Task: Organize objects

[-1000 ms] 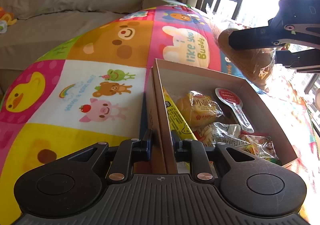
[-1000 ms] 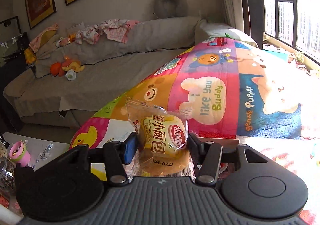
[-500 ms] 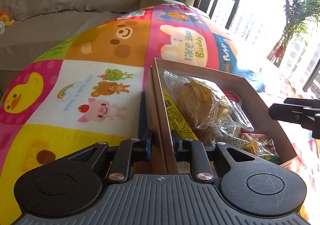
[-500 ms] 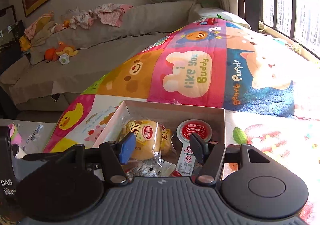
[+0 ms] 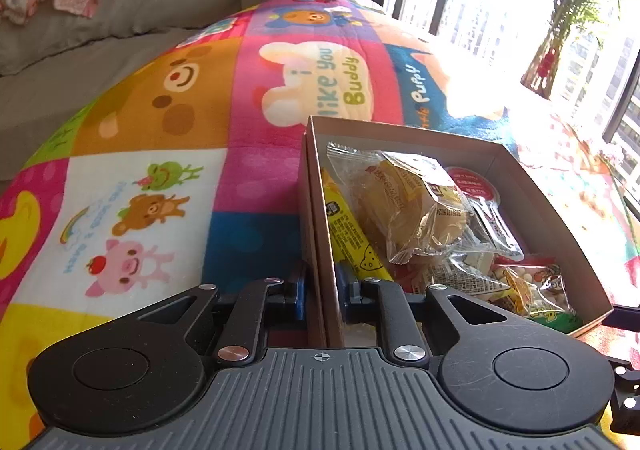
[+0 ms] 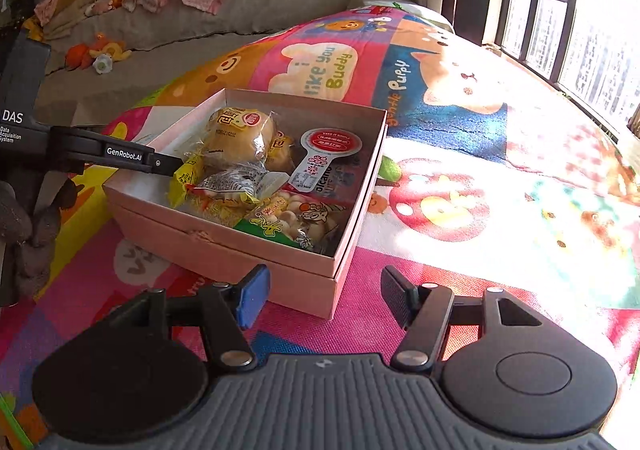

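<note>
A pink cardboard box (image 5: 400, 126) lies on the colourful play mat (image 5: 168, 98). It holds a wrapped bread bun (image 5: 412, 206), a yellow stick pack (image 5: 348, 234), a red-lidded sauce packet (image 5: 472, 186) and a snack bag (image 5: 536, 290). My left gripper (image 5: 320, 290) straddles the box's left wall; its jaws are closing and the pads press on the wall. In the right wrist view the box (image 6: 224, 250) sits ahead with the bun (image 6: 236, 138) on top. My right gripper (image 6: 324, 298) stands open just before the box's near corner, nothing between its fingers.
A grey sofa (image 6: 168, 46) with clothes and soft toys runs behind the mat. Windows (image 6: 560, 22) line the right side. The left gripper's finger (image 6: 120, 158) reaches in over the box's left wall in the right wrist view. Bare mat (image 6: 480, 210) lies right of the box.
My right gripper let the bread bun go into the box, then drew back and down to the box's near corner. The left gripper keeps its hold on the wall and has shifted slightly.
</note>
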